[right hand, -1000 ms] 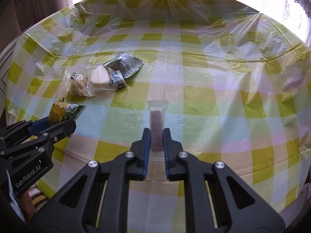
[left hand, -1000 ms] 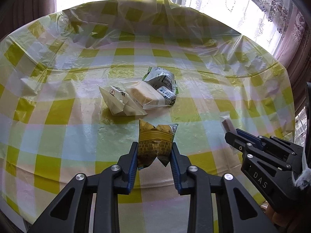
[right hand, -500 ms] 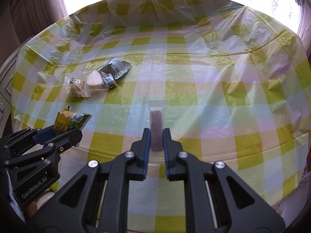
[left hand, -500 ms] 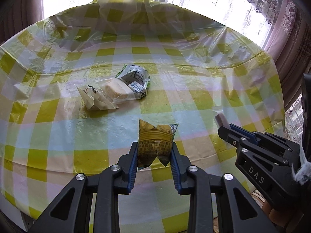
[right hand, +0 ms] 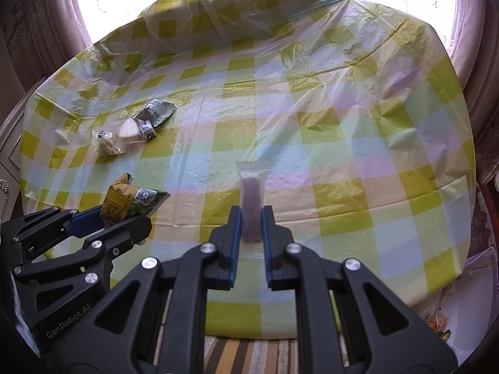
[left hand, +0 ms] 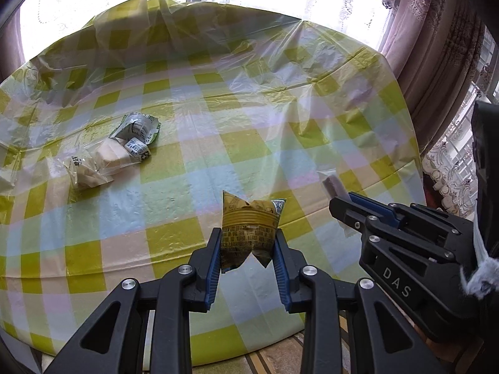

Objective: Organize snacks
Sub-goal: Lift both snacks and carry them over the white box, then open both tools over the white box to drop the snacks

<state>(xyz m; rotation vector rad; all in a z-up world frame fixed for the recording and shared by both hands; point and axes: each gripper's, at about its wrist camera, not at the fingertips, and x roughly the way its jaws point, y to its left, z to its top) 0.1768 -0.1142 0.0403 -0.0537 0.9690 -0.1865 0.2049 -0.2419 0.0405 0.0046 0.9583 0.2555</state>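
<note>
- Above the near edge of the table (left hand: 358,118), the left gripper (left hand: 248,249) is clamped on a yellow snack packet (left hand: 248,233), held clear of the cloth.
- Just to its right, the right gripper (right hand: 251,227) is closed narrowly on a clear-wrapped purple bar (right hand: 252,205), also lifted off the surface.
- On the far left of the table lies a small cluster: a green-and-white packet (left hand: 138,126), a pale wrapped block (left hand: 112,154) touching it, and a clear bag of pale pieces (left hand: 84,173) beside that.
- Judged from this, the step in hand is carrying two loose snacks, probably to join that cluster; neither is set down yet.
- The next move calls for a reach to the far left, lowering each snack beside the group and opening the jaws only once it rests on the cloth, without knocking the three already lying there.
- The table is covered by a yellow-checked cloth under a wrinkled clear plastic sheet (right hand: 327,62), likely slippery.
- Behind it are bright windows with lace and pink curtains (left hand: 436,40); a striped floor mat (right hand: 249,355) shows below the table edge.
</note>
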